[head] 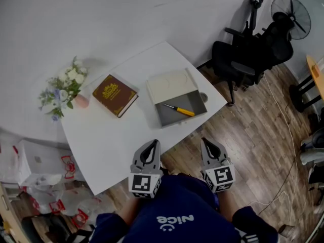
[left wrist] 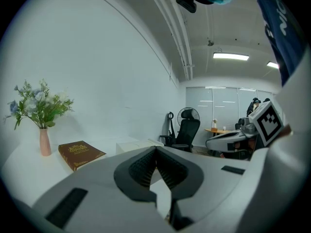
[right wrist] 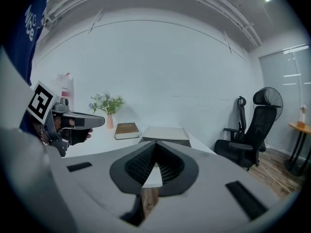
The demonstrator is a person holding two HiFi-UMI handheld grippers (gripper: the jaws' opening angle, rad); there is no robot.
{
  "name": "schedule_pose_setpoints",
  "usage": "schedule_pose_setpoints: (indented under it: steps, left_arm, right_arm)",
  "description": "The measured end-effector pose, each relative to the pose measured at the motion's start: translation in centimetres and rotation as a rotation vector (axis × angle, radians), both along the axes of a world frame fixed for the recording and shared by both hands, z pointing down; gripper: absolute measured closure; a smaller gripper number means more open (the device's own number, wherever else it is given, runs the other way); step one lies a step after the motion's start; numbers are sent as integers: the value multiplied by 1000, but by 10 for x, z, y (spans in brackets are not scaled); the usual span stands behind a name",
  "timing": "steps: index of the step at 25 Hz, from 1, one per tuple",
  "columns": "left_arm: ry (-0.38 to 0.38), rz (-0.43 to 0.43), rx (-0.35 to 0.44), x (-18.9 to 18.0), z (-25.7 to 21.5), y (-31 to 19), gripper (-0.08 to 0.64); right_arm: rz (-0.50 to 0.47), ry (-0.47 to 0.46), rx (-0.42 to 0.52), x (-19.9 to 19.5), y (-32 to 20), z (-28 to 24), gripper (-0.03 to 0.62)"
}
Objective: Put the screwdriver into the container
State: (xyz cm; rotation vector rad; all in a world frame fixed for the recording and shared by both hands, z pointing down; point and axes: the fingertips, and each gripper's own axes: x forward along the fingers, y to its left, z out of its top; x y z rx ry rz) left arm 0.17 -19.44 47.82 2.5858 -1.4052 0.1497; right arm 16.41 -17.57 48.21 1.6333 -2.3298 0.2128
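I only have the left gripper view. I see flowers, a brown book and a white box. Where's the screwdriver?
Observer: The head view shows it. The screwdriver already lies inside the container, on its grey floor.
Operator: What does it look like?
Observer: It has a yellow handle and a thin dark shaft, and it lies slanted across the container's floor.
Operator: Is the other claw holding something?
Observer: No. The right gripper view shows the right claw shut, with nothing between its jaws.
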Motion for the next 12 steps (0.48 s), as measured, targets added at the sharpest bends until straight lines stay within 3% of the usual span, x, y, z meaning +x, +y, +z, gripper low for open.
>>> schedule_pose_setpoints:
  steps: [12]
  left_arm:
    - [-9,-1,13,6,-1,5,543]
  right_arm:
    - [-4,16,10,5,5,2,571]
